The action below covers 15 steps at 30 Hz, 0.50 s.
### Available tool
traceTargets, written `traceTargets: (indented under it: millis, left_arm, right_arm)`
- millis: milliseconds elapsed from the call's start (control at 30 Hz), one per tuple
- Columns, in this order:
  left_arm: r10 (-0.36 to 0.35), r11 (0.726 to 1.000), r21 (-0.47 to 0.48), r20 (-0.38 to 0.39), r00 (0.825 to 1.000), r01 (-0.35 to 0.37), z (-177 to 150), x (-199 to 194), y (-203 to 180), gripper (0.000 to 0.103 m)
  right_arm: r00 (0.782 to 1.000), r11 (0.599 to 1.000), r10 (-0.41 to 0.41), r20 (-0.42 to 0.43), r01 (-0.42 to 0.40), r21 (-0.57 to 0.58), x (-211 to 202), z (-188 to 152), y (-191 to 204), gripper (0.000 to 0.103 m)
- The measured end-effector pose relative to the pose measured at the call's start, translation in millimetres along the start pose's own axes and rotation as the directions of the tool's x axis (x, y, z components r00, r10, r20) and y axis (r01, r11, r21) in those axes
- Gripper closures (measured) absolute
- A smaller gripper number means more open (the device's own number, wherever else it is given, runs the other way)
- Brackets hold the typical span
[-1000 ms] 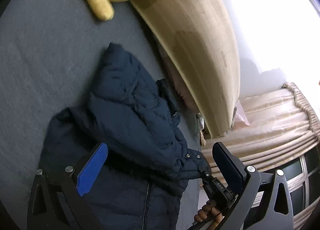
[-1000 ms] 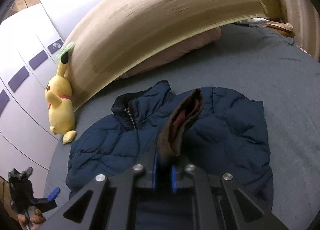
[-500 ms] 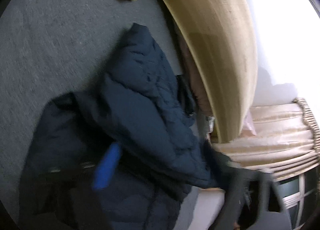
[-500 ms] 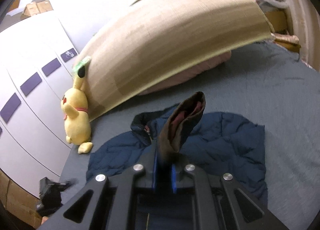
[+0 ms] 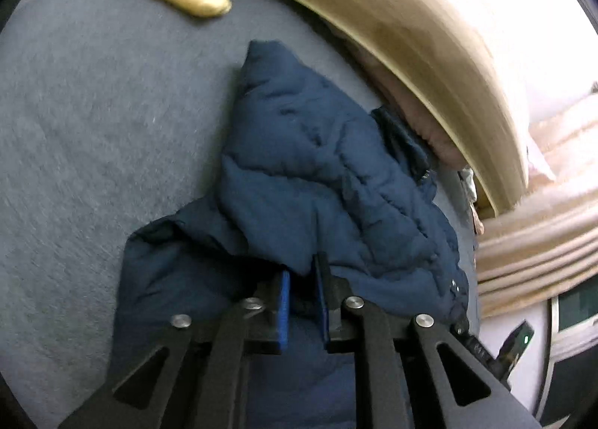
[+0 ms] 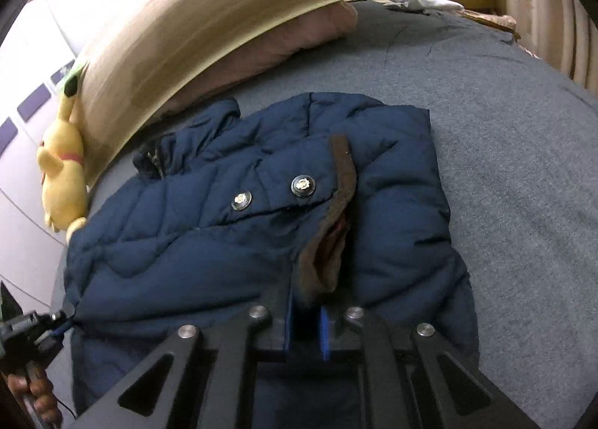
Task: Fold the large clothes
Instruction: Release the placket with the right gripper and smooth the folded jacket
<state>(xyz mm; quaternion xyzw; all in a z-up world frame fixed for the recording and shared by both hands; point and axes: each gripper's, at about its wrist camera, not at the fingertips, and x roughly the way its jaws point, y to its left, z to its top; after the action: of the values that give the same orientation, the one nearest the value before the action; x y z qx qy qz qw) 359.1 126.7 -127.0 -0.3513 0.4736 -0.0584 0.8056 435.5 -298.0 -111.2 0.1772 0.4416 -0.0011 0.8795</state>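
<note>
lying crosswise, jacket (image 6: pixel 231 242) collar toward headboard (image 6: pixel 209 18)

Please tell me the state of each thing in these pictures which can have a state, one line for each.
left gripper: shut on a fold of the jacket.
right gripper: shut on the sleeve cuff.
jacket: lying on the bed, one sleeve folded across the front.
sleeve cuff: pinched, lining showing.
plush toy: leaning against the headboard.

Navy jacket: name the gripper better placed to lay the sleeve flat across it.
Right. The right gripper is shut on the sleeve cuff above the jacket body; the left gripper pinches only a side fold.
</note>
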Motion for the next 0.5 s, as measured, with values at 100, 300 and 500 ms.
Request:
traceTargets:
  millis: [100,300,500]
  left_arm:
    - [0.065,0.997,0.049,0.042,0.997,-0.067,-4.7,-23.1,-1.7,0.045]
    - [0.176,0.956,0.187,0.240,0.955,-0.224,8.0,-76.1,-12.2,0.041]
    - [0.220,0.880,0.343,0.317,0.923,-0.328,13.4,-42.5,-57.9,0.041]
  right_arm:
    - [0.999,1.000,0.010,-0.041,-0.010,0.002,1.7,1.7,-3.8,0.077]
    - [1.000,1.000,0.004,-0.001,-0.004,-0.006,-31.1,3.5,-18.6,0.000]
    - [0.988,0.999,0.031,0.154,-0.027,-0.028,-69.0,26.8,5.3,0.000]
